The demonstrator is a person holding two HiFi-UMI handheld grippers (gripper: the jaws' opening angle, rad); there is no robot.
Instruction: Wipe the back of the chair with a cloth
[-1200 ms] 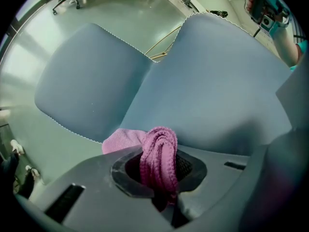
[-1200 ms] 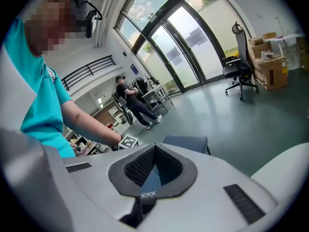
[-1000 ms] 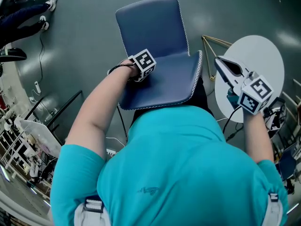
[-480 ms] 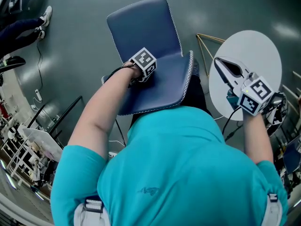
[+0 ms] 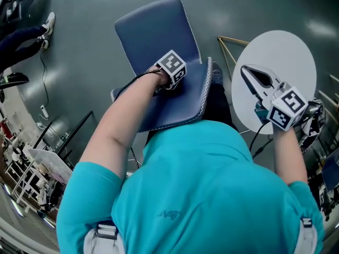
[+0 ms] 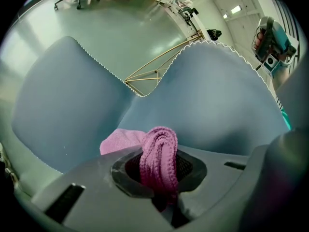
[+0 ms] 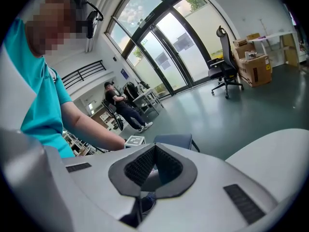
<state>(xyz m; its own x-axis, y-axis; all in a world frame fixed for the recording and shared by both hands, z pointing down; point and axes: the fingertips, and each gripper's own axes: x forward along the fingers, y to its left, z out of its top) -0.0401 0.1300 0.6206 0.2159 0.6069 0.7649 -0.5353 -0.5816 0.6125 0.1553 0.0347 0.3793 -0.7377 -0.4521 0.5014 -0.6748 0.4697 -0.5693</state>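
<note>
A blue padded chair [image 5: 153, 36] with white stitched edges stands in front of me in the head view. My left gripper [image 5: 168, 83] rests at the fold where the chair's two panels meet, mostly hidden under its marker cube. It is shut on a pink cloth [image 6: 158, 151], which bunches between the jaws and spreads onto the blue padding [image 6: 212, 95] just ahead. My right gripper [image 5: 246, 72] is held over the white round table [image 5: 288, 52], off to the right of the chair. Its jaws are closed together with nothing in them, as the right gripper [image 7: 153, 151] view shows.
A tan metal frame [image 5: 229, 45] shows between chair and table. A seated person's legs [image 5: 24, 33] are at the far left, with racks and cables [image 5: 32, 168] lower left. An office chair [image 7: 224, 76] and cardboard boxes [image 7: 252, 62] stand far off on the grey floor.
My left gripper has slid to the right along the chair's fold with the cloth. The chair sits a little further left in view. The right gripper has held still.
</note>
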